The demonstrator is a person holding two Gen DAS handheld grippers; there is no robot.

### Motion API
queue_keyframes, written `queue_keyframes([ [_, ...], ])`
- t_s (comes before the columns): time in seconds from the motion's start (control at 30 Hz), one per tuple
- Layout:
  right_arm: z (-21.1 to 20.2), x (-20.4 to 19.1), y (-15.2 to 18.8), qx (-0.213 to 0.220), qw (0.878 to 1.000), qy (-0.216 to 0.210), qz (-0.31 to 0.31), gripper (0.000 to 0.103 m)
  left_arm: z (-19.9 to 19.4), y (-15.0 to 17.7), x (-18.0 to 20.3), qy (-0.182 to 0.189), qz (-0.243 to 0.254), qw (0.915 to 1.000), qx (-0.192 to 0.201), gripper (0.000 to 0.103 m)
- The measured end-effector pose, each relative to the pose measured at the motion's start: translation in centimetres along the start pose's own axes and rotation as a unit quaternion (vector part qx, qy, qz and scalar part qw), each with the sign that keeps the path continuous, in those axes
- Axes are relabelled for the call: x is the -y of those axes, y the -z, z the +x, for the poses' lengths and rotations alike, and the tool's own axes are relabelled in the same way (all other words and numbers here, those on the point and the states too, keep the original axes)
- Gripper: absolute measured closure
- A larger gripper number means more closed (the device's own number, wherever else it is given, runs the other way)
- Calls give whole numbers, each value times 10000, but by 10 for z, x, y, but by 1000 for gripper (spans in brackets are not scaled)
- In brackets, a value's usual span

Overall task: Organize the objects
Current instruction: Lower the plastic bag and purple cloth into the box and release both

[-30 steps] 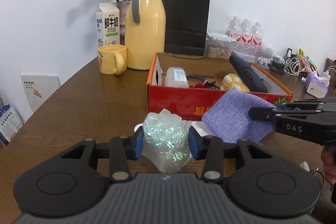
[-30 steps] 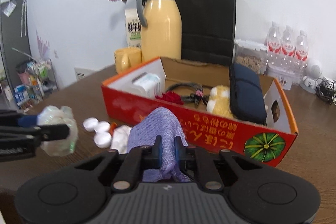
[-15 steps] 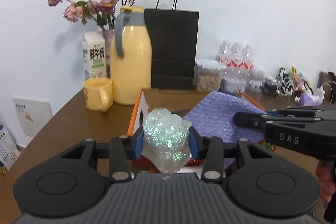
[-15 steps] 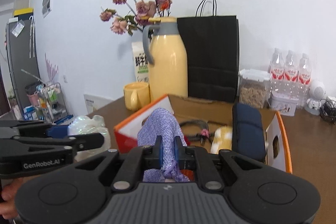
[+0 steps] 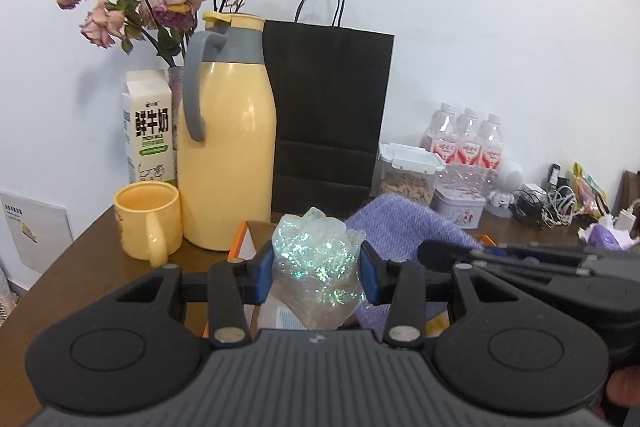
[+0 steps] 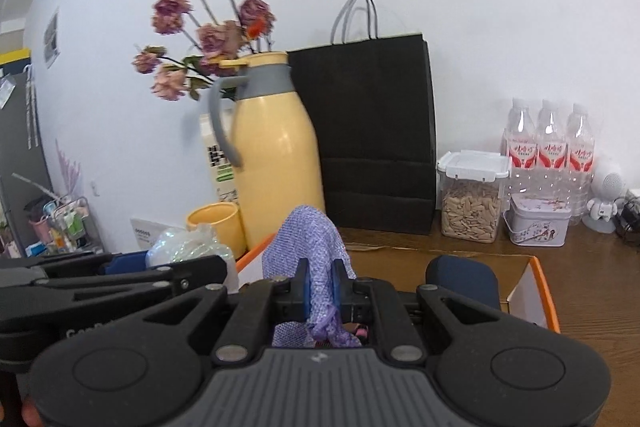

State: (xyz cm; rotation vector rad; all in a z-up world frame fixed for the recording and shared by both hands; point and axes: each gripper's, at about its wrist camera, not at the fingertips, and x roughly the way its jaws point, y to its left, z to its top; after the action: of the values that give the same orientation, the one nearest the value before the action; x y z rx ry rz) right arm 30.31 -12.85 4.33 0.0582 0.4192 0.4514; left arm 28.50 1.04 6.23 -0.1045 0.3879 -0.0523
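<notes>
Midway through the tidying, we hold our left gripper (image 5: 316, 275) pinching an iridescent bag (image 5: 318, 267) and our right gripper (image 6: 320, 287) clamping a purple pouch (image 6: 308, 247) above the orange box (image 6: 536, 291). A dark case (image 6: 464, 279) already lies inside; both loads await release, we judge.

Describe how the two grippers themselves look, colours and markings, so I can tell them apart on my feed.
Both look alike: the left gripper and the right gripper have matte black linkage arms, blue finger pads, silver pivot pins and a grey ribbed base. The left one bears partly hidden white lettering.
</notes>
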Motion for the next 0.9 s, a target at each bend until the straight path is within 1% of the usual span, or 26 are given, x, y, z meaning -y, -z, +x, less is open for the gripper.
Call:
queue_keyframes([
  [0.17, 29, 11, 4, -86, 9997, 137, 186, 94, 37, -4, -3, 65, -79, 9998, -154, 60],
  [0.27, 44, 16, 8, -194, 9994, 213, 199, 94, 56, -3, -4, 84, -31, 9995, -306, 60],
  [0.37, 55, 19, 11, -288, 9991, 262, 188, 94, 67, 0, -5, 76, 33, 9993, -373, 60],
  [0.4, 58, 19, 12, -313, 9989, 312, 131, 94, 69, 1, -5, 84, 56, 9992, -398, 57],
  [0.43, 60, 19, 14, -352, 9987, 364, 76, 92, 71, 2, -6, 90, 76, 9990, -431, 51],
  [0.47, 62, 19, 15, -417, 9982, 419, 23, 87, 73, 4, -7, 66, 80, 9990, -438, 47],
  [0.5, 64, 18, 17, -491, 9976, 495, -16, 83, 74, 4, -7, 64, 94, 9990, -440, 34],
  [0.53, 65, 18, 19, -540, 9968, 587, -51, 77, 74, 5, -7, 46, 102, 9989, -446, 13],
  [0.57, 66, 18, 20, -580, 9962, 650, -96, 63, 74, 5, -8, -5, 88, 9990, -435, 2],
  [0.6, 65, 18, 22, -600, 9958, 682, -124, 53, 73, 5, -8, -63, 75, 9993, -367, 0],
  [0.63, 64, 18, 22, -590, 9958, 691, -128, 33, 71, 5, -8, -117, 76, 9995, -294, 0],
  [0.67, 62, 17, 23, -572, 9961, 650, -138, 20, 70, 4, -8, -133, 89, 9995, -287, 0],
  [0.7, 59, 17, 23, -557, 9966, 580, -159, 15, 69, 4, -8, -139, 88, 9995, -288, 0],
  [0.73, 58, 16, 23, -559, 9967, 554, -183, 6, 68, 3, -8, -149, 79, 9995, -285, 0],
  [0.77, 57, 15, 23, -565, 9966, 561, -213, 0, 68, 2, -9, -166, 71, 9994, -280, 0],
  [0.9, 56, 11, 23, -562, 9969, 491, -246, 0, 66, 1, -8, -201, 70, 9993, -293, 0],
])
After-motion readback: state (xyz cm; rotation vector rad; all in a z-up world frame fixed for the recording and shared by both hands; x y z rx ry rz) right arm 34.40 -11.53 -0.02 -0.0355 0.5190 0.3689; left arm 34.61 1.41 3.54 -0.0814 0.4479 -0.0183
